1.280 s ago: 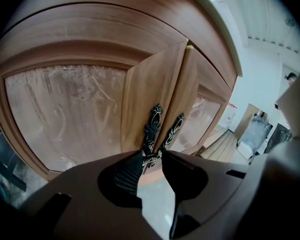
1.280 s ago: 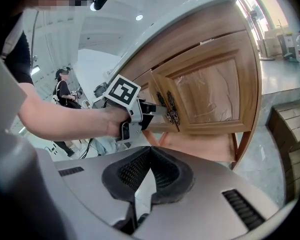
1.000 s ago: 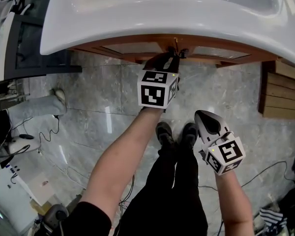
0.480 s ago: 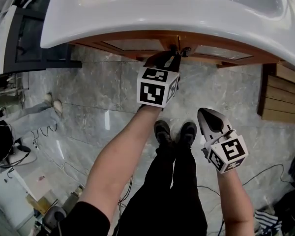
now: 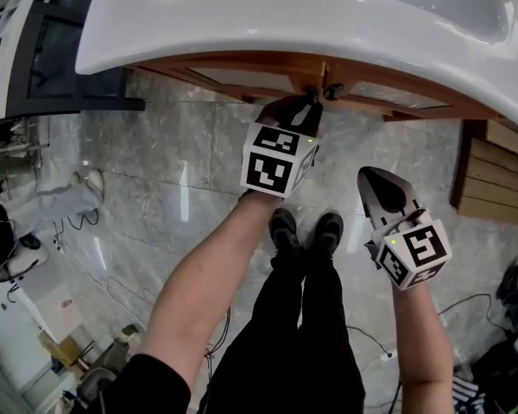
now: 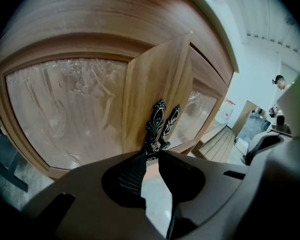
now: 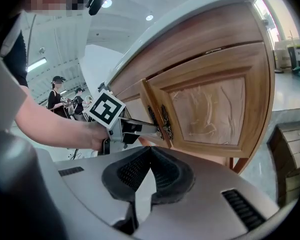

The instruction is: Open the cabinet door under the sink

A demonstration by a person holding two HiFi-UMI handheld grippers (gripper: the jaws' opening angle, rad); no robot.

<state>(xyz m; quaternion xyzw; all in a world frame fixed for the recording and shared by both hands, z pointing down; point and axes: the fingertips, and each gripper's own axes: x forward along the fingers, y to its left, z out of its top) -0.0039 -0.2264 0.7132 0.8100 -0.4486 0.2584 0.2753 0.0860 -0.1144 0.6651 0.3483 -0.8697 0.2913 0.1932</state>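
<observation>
- The left claw is clamped on the lower end of the ornate dark handle. Its own view shows both pads pressing on the metal.
- The head view shows only that the left claw reaches under the rim of the sink. The grip itself is hidden there.
- The handle sits on the cabinet door, which stands ajar. Its free edge is forward of the neighbouring door, which carries a second handle.
- The right claw is closed with pad against pad and nothing between them.
- In the head view the right claw hangs well apart from the cabinet, above the grey stone floor and beside the person's shoes.
- Only the right gripper view shows the gap side-on. The cabinet door appears there as a thin edge swung out from the closed neighbouring door, with the left claw at its handle.
</observation>
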